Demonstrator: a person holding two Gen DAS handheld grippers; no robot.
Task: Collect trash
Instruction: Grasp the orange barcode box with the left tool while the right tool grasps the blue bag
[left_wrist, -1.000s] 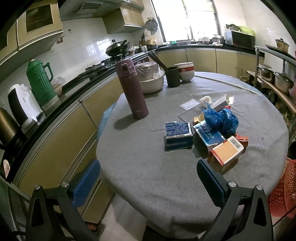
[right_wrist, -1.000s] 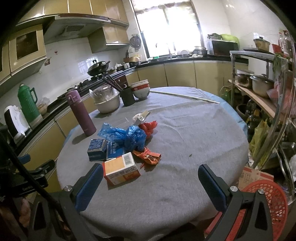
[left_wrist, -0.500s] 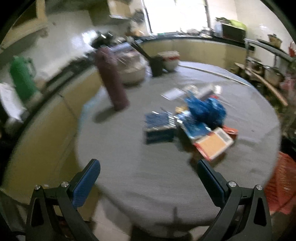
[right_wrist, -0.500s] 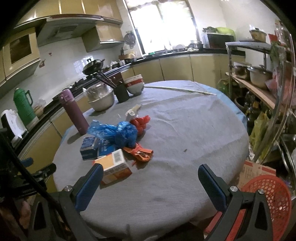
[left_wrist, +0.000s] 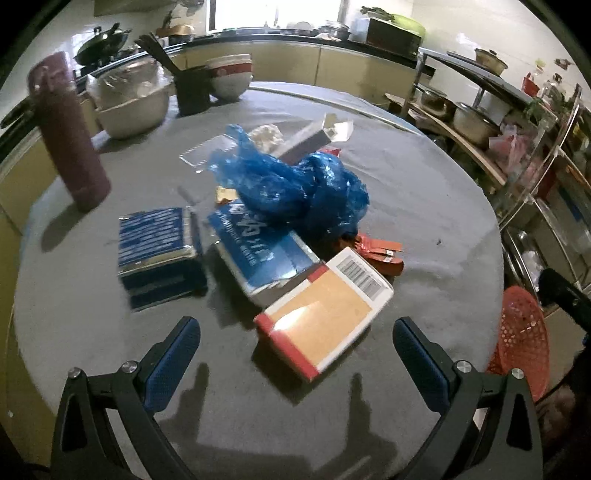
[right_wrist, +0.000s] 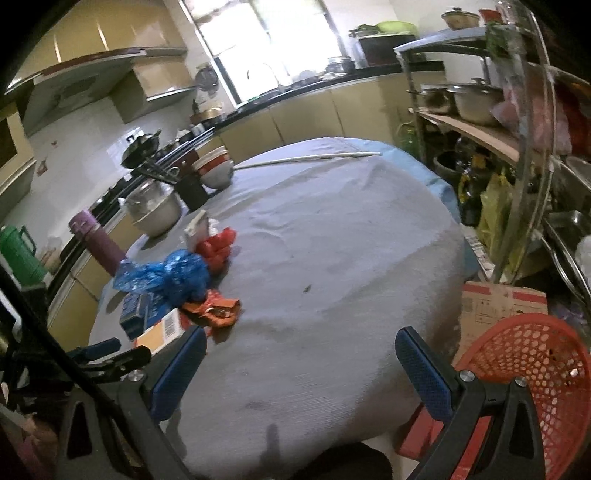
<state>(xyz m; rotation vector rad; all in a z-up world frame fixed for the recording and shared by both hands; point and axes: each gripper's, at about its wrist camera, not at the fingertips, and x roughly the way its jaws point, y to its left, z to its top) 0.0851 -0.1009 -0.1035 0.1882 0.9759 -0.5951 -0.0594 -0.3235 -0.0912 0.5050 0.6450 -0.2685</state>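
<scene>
Trash lies in a pile on the round grey-clothed table (left_wrist: 424, 206): an orange and white carton (left_wrist: 325, 314), a blue and white box (left_wrist: 258, 247), a dark blue box (left_wrist: 155, 243), a crumpled blue plastic bag (left_wrist: 295, 184) and an orange wrapper (left_wrist: 380, 251). My left gripper (left_wrist: 295, 350) is open and empty, just short of the orange carton. My right gripper (right_wrist: 299, 365) is open and empty over the table's near edge, right of the pile (right_wrist: 177, 280). A red mesh basket (right_wrist: 524, 373) stands on the floor at the right.
A purple flask (left_wrist: 70, 133), a covered steel bowl (left_wrist: 133, 99), a dark cup with chopsticks (left_wrist: 192, 88) and stacked bowls (left_wrist: 229, 74) stand at the table's far side. A metal rack with pots (right_wrist: 480, 103) and a cardboard box (right_wrist: 498, 306) are at the right.
My left gripper has moved forward over the table, close up to the orange carton. My right gripper has swung right, bringing the red basket further into view.
</scene>
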